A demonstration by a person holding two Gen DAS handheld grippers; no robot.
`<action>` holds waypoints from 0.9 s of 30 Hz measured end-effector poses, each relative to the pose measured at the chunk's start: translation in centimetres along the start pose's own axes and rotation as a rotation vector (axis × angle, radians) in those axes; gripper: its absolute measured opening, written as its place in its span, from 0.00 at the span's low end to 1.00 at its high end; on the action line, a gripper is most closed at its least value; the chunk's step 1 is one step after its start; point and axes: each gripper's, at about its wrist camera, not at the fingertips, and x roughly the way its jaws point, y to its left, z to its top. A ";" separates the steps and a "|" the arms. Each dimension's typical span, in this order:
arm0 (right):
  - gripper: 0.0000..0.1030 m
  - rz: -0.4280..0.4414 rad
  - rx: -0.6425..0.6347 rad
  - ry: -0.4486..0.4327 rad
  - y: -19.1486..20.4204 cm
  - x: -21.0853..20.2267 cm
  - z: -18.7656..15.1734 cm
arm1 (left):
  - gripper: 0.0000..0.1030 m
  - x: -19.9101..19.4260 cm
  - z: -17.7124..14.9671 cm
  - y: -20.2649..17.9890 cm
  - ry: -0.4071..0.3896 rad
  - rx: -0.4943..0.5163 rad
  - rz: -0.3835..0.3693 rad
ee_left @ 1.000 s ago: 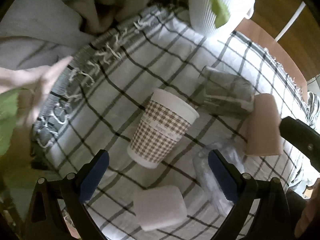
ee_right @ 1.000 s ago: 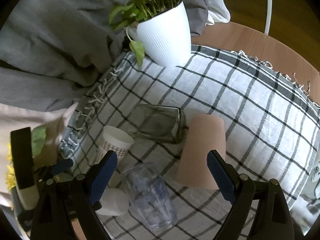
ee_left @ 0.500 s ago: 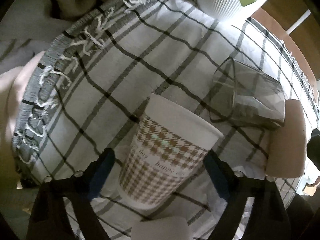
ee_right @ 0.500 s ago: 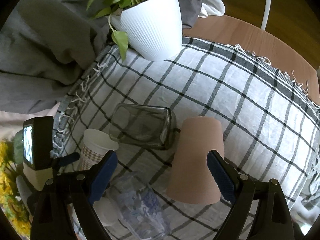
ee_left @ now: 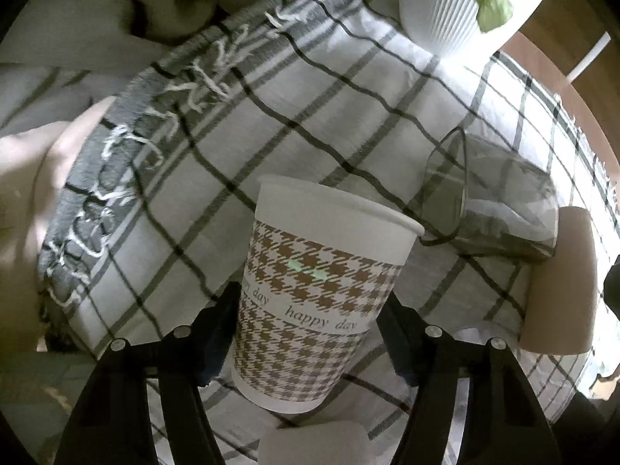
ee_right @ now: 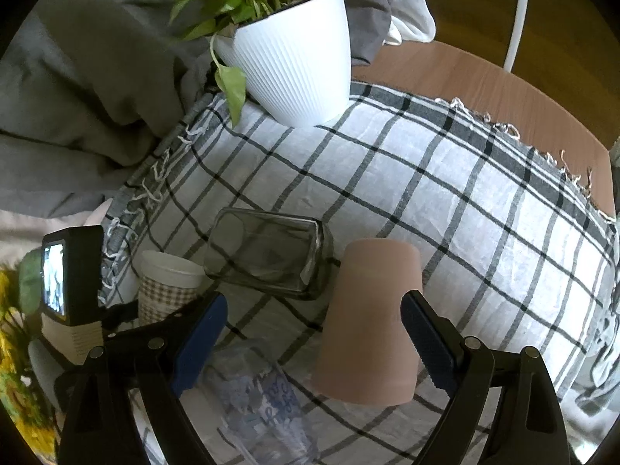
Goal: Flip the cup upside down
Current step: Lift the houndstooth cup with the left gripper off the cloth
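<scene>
Left claw [ee_left: 310, 333] flanks the upright paper cup [ee_left: 321, 294] – apparently touching; right claw [ee_right: 314, 333] gapes wide, empty.

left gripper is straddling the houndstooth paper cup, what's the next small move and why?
Probably close the left gripper on the houndstooth paper cup. The cup stands upright, mouth up, on the checked cloth, already between the open fingers at mid-height, though contact is unclear. Squeeze gently, since it is paper, then lift to flip.
</scene>
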 end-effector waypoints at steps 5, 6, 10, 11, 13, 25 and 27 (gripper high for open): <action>0.89 0.008 -0.027 -0.010 0.2 -0.7 -0.2 | 0.65 -2.0 -1.2 0.4 -0.030 -0.035 0.002; 0.89 0.014 -0.032 -0.013 0.2 -0.9 -0.2 | 0.65 -2.6 -1.3 0.2 -0.035 -0.043 0.005; 0.89 0.027 -0.055 -0.033 -0.1 -2.0 -0.2 | 0.65 -5.6 -2.5 0.1 -0.073 -0.108 0.011; 0.89 0.029 -0.059 -0.033 -0.2 -2.3 -0.1 | 0.65 -6.4 -3.1 0.3 -0.090 -0.135 0.003; 0.89 0.048 -0.077 -0.034 -0.4 -2.8 -0.1 | 0.65 -7.5 -3.9 0.4 -0.108 -0.178 0.017; 0.89 0.112 -0.262 -0.071 -1.6 -6.5 -1.0 | 0.65 -13.4 -10.6 -2.0 -0.219 -0.429 0.133; 0.89 0.108 -0.299 -0.086 -2.0 -7.0 -1.3 | 0.65 -13.8 -11.9 -2.9 -0.222 -0.454 0.138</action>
